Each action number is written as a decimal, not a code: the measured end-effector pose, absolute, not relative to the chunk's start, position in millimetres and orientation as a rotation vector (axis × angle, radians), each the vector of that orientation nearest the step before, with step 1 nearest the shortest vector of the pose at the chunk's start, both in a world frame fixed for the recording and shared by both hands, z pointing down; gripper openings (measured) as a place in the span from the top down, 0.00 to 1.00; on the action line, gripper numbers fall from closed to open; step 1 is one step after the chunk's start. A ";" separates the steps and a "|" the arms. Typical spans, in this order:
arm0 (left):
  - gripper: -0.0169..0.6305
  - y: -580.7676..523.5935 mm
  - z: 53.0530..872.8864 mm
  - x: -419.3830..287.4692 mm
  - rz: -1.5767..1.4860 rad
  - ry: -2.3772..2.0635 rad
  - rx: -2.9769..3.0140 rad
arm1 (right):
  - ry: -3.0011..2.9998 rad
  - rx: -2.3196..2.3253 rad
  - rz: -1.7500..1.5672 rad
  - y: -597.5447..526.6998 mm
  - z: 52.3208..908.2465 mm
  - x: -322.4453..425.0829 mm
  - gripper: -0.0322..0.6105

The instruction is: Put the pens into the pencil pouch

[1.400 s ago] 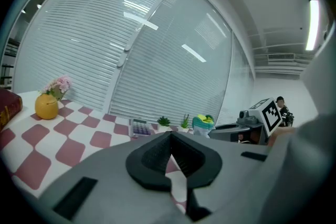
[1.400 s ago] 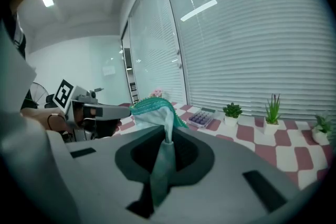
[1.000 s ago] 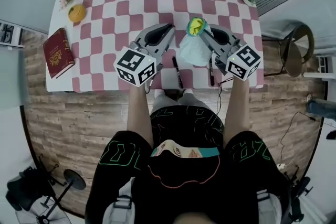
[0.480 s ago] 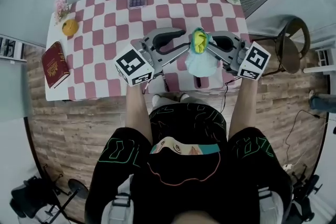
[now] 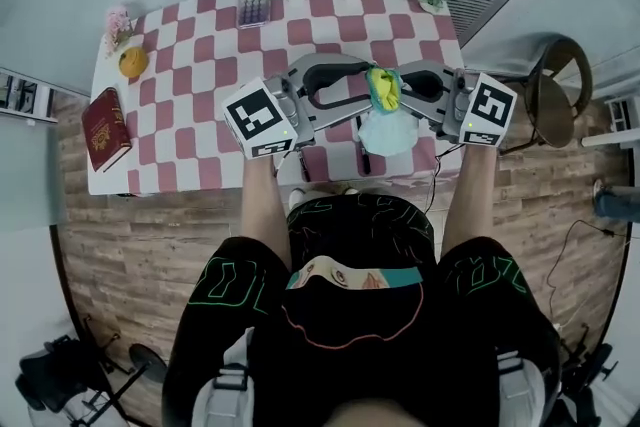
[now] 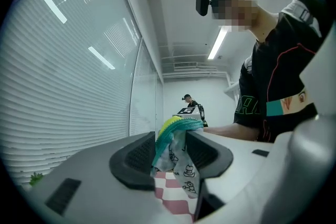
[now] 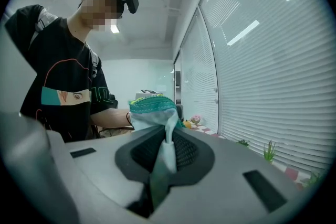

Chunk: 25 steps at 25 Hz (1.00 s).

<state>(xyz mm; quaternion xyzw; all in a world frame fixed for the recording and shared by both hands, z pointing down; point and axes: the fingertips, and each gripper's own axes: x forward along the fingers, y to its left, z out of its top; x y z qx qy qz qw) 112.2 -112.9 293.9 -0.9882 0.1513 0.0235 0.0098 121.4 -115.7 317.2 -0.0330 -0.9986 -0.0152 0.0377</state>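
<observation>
- The desk (image 5: 200, 65), covered in a pink and white check, lies well below both grippers. A red book (image 5: 105, 128) is at its left edge and a calculator (image 5: 252, 7) is at its far side.
- The left gripper (image 5: 362, 85) and right gripper (image 5: 405, 87) point toward each other over the desk's near edge.
- The pencil pouch (image 5: 388, 130) hangs in the air between them. Its long axis is about upright, with the teal and yellow rim on top and the pale body drooping toward the desk.
- The left gripper's (image 6: 170, 152) fingers have just been opening and stand wide apart. The pouch's rim and a fold of its printed cloth lie loose in the gap.
- The right gripper's (image 7: 165, 152) fingers are nearly together, pinching a thin strip of the pouch's cloth just under the rim.
- Two dark pens (image 5: 366, 159) lie on the desk near its front edge, under the pouch.
</observation>
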 end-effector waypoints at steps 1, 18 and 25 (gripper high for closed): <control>0.69 -114.1 292.3 112.5 0.078 0.479 -3.083 | -3.065 -0.109 -0.055 -116.8 316.4 121.5 0.91; 0.95 -128.0 292.3 100.0 0.057 0.671 -2.986 | -3.111 -0.001 -0.143 -135.2 316.5 124.2 0.91; 0.95 -126.3 294.3 86.7 0.064 0.692 -2.984 | -3.196 -0.025 -0.064 -133.6 314.9 130.9 0.91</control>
